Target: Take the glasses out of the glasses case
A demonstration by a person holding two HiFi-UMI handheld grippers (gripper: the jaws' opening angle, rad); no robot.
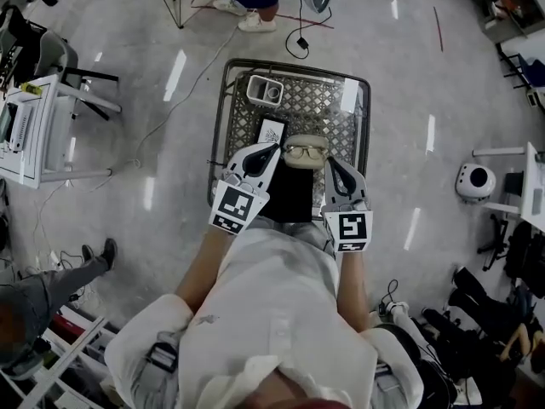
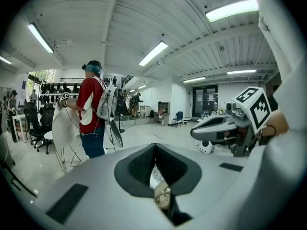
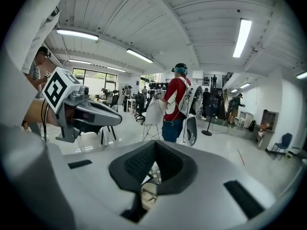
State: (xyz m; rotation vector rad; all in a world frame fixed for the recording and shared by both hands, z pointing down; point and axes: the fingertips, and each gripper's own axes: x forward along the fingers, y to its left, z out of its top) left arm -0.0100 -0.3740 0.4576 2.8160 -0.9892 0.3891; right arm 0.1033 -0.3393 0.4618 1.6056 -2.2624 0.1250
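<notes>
Left gripper (image 1: 274, 150) and right gripper (image 1: 330, 163) both clenched, empty, flanking open case (image 1: 305, 140) on table (image 1: 230, 100); glasses (image 1: 306, 152) inside; best: steady case, pinch bridge gently.

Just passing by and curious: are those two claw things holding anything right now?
Left gripper: closed, holding nothing.
Right gripper: closed, holding nothing; the glasses lie in the case.

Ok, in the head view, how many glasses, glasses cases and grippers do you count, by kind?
Glasses: 1
Glasses case: 1
Grippers: 2 (left gripper, right gripper)
Total: 4
</notes>
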